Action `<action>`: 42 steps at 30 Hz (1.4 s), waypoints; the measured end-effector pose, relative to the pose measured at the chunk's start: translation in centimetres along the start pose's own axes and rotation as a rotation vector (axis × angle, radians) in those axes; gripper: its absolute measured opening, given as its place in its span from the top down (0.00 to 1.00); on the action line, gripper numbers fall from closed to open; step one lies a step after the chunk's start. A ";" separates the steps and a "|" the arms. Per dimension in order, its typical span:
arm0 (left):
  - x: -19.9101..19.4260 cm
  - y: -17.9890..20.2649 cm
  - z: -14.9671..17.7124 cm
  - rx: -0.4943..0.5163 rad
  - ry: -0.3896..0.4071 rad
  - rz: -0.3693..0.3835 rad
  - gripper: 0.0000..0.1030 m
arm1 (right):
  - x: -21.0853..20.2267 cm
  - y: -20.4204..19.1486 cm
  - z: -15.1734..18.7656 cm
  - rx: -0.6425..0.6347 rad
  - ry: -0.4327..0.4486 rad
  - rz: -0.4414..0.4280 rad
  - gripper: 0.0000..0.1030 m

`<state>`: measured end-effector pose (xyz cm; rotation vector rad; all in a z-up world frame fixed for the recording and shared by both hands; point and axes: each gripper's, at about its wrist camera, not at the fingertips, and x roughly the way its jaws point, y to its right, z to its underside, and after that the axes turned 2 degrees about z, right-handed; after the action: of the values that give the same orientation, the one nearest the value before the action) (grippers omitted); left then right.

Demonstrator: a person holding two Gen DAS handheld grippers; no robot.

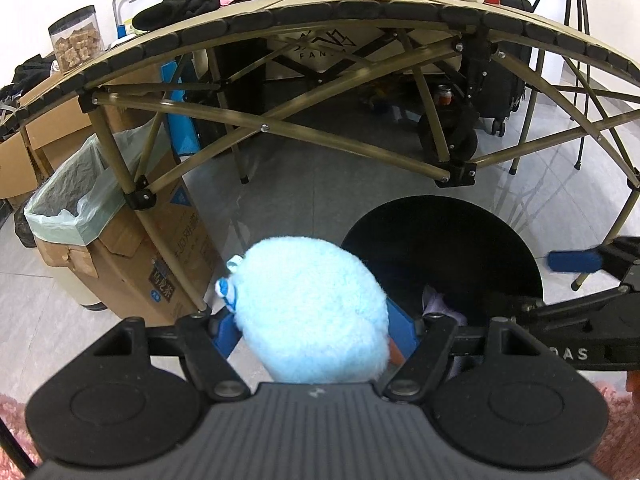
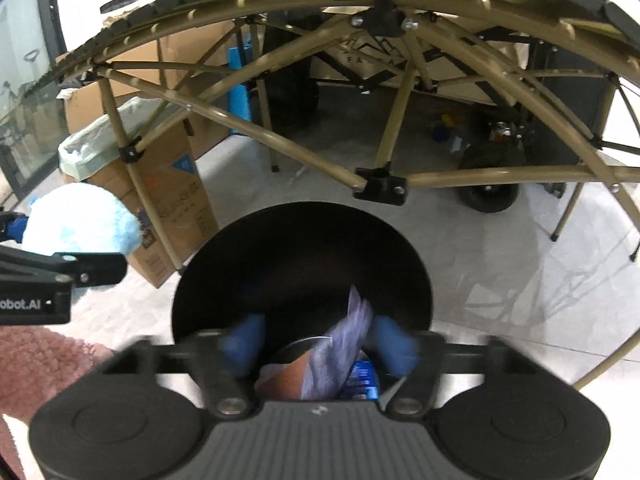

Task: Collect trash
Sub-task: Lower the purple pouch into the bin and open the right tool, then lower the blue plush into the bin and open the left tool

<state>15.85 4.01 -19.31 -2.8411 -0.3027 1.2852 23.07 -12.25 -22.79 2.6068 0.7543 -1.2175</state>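
Note:
My left gripper (image 1: 316, 332) is shut on a fluffy light-blue plush toy (image 1: 312, 312), held above the floor; the toy also shows at the left of the right wrist view (image 2: 80, 220). A round black bin (image 1: 440, 256) stands on the floor right of it and fills the middle of the right wrist view (image 2: 300, 264). My right gripper (image 2: 320, 344) hangs over the bin's mouth, its blue pads (image 2: 394, 344) blurred and apart. A crumpled purple wrapper (image 2: 344, 352) lies between them, with a brown piece and a blue packet beside it; I cannot tell if the pads grip it.
A folding table (image 1: 360, 12) with a tan tube frame arches overhead, carrying a plush sheep and a red box. A cardboard box lined with a green bag (image 1: 76, 196) stands at the left. A pink rug (image 2: 36, 364) lies at the lower left. A wheeled wagon (image 2: 488, 188) sits behind.

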 end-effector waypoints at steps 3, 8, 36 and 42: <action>0.0 0.1 0.0 0.002 0.000 -0.002 0.28 | -0.1 0.3 -0.1 0.012 -0.006 0.033 0.05; 0.1 0.1 0.0 0.001 -0.002 -0.003 0.28 | 0.1 0.8 0.0 0.029 -0.037 0.079 0.00; 2.8 3.2 -0.5 0.024 -0.091 0.103 0.28 | -2.3 7.5 -0.9 0.273 -0.030 0.286 0.00; 4.0 4.8 -1.3 0.036 -0.106 0.133 0.28 | -2.5 7.8 -1.2 0.279 -0.022 0.305 0.00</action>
<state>20.27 0.14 -21.84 -2.8106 -0.0907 1.4525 26.50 -19.43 -20.60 2.7825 0.1784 -1.3333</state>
